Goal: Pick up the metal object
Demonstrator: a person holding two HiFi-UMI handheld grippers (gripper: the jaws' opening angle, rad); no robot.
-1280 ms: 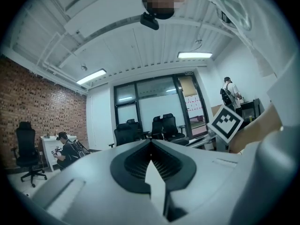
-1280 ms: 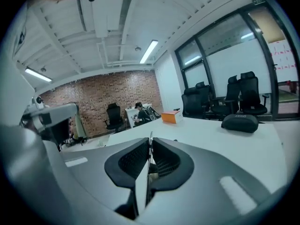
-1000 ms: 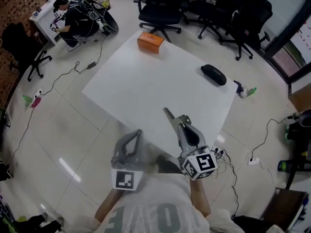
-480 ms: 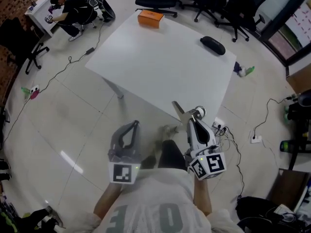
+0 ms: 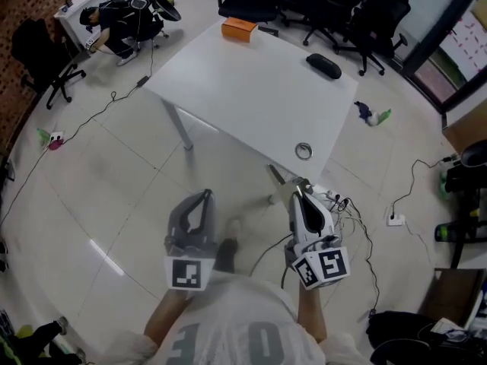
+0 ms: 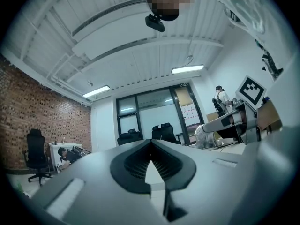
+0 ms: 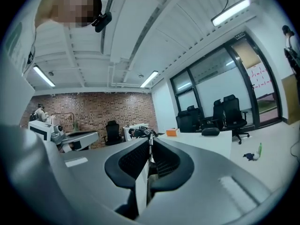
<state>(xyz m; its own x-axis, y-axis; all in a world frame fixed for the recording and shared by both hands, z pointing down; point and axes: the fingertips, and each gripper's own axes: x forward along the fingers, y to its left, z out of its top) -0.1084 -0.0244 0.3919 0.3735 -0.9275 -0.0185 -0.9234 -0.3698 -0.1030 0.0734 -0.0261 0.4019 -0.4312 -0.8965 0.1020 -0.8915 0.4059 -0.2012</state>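
My right gripper (image 5: 291,189) hangs over the floor just off the near corner of the white table (image 5: 243,90). Its jaws are shut on a thin flat metal piece (image 5: 274,176) whose pointed end sticks out ahead of them. In the right gripper view the piece shows edge-on as a narrow strip (image 7: 149,140) between the closed pads. A metal ring (image 5: 303,150) lies on the table near that corner. My left gripper (image 5: 203,196) is shut and empty, low over the floor to the left; in its own view the pads (image 6: 140,161) meet at the tip.
An orange box (image 5: 240,27) and a black case (image 5: 323,65) sit at the table's far side. Office chairs (image 5: 251,2) stand beyond it. A person sits at a desk (image 5: 114,25) far left. Cables and a power strip (image 5: 338,201) lie on the floor by my right gripper.
The table has drawn away in the head view, and both grippers have come back off it over the floor. The metal ring near the table corner has come into sight.
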